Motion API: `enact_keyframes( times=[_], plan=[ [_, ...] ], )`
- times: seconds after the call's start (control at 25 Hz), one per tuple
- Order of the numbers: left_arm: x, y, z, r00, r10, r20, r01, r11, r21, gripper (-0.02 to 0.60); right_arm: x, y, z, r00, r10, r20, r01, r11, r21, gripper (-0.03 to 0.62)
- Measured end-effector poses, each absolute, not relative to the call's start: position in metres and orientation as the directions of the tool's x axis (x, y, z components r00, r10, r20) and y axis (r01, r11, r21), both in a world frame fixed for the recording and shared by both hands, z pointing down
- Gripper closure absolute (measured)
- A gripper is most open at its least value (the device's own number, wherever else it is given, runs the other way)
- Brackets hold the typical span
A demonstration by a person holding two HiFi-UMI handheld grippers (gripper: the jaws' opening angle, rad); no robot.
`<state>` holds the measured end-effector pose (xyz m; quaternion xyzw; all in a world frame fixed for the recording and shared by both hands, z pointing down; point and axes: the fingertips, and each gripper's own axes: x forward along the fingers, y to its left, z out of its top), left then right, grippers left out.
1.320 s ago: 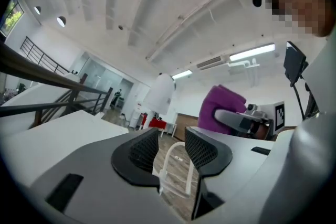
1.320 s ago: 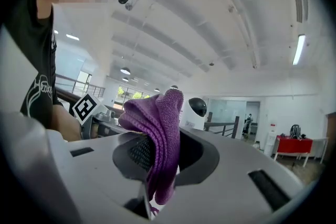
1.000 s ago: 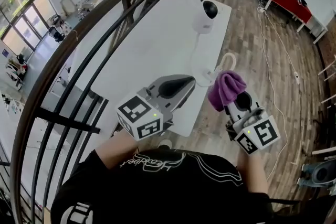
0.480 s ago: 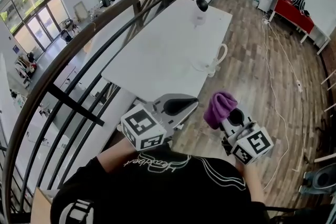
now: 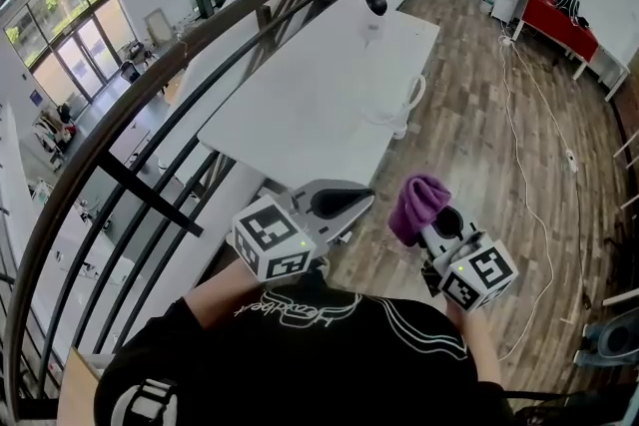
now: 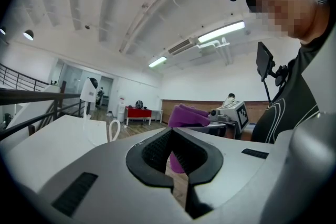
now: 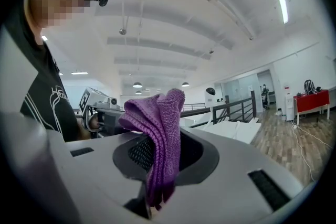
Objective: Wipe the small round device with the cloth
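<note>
Left hand-held gripper point(image 5: 341, 201) clenched, empty | right hand-held gripper point(image 5: 442, 222) grasping purple fabric cloth point(image 5: 416, 203) | small round white device point(image 5: 373, 7) at 12 o'clock

A long white table point(image 5: 290, 105) stands on a wooden floor point(image 5: 469, 145) beside a railing. At its far end stands the small round device point(image 5: 372, 12), white with a dark face. A white cable point(image 5: 399, 123) lies looped near the table's right edge.
</note>
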<state>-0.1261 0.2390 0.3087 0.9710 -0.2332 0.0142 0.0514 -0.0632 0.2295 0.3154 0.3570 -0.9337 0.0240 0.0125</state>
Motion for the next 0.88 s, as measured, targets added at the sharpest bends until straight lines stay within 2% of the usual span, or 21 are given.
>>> enact_keyframes(
  times=[0.6,0.88],
  plan=[
    [-0.096,0.260,0.318,0.899,-0.429,0.082,-0.437,-0.892,0.120,0.574,-0.038,0.255,0.328,-0.736,-0.674,0.059,-0.676,0.736,-0.025,0.533],
    [-0.107,0.263,0.309,0.900,-0.429,0.083,-0.436,-0.890,0.133,0.574,-0.050,0.260,0.323,-0.733,-0.676,0.075,-0.679,0.734,-0.032,0.533]
  ],
)
